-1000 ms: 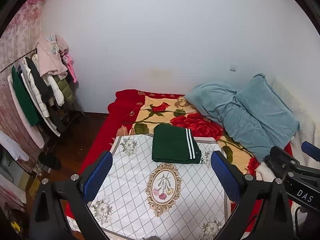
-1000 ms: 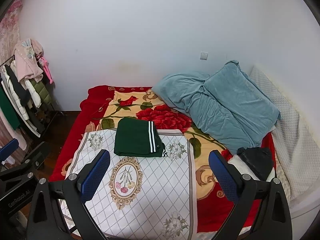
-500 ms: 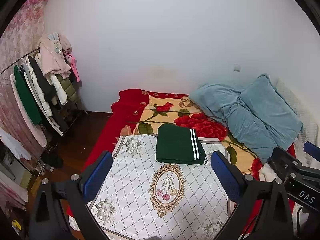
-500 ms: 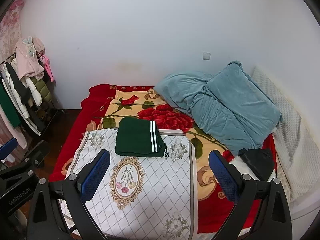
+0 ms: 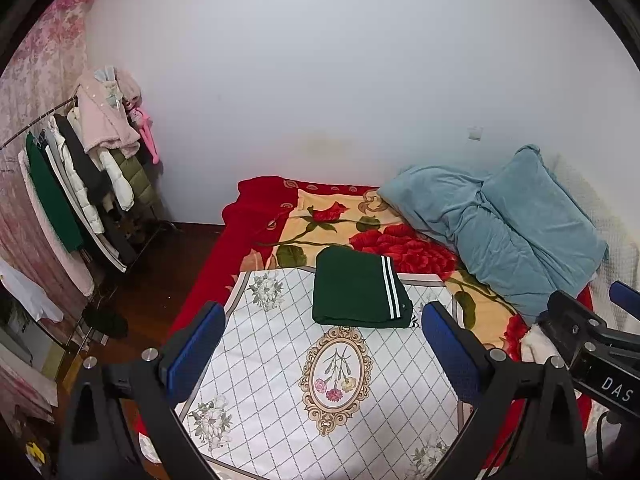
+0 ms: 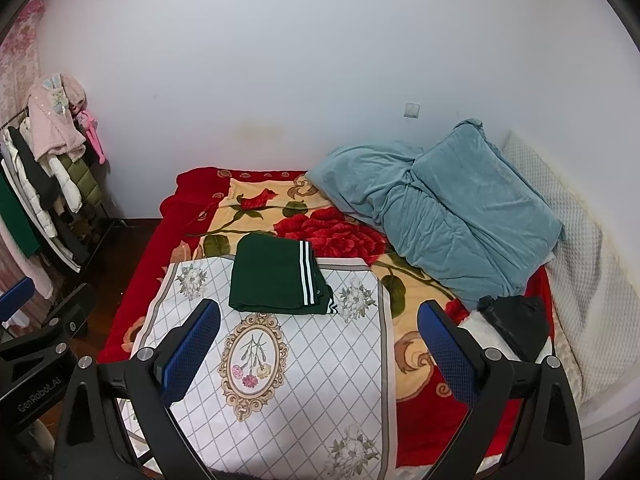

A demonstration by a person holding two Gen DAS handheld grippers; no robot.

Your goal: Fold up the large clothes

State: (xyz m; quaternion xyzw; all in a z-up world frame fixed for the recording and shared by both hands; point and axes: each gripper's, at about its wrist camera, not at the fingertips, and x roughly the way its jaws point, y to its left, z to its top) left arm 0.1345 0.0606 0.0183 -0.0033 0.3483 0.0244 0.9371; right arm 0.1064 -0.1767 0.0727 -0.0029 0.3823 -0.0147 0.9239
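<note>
A dark green garment with white stripes [image 5: 358,288] lies folded flat on the white diamond-patterned cloth [image 5: 280,380] spread on the bed; it also shows in the right wrist view [image 6: 278,278]. My left gripper [image 5: 324,354] is open and empty, held well above and short of the garment. My right gripper [image 6: 318,354] is open and empty too, also above the cloth. Part of the right gripper shows at the right edge of the left wrist view [image 5: 592,344].
A red rose blanket [image 6: 332,232] covers the bed. A crumpled blue duvet [image 6: 448,208] lies at the back right. A black and white bundle [image 6: 516,320] sits at the right. A clothes rack [image 5: 80,184] with hanging garments stands left, above the wooden floor.
Both views drift slightly; the garment sits a little further right in the left wrist view. Nothing was grasped or released. The folded garment has not moved.
</note>
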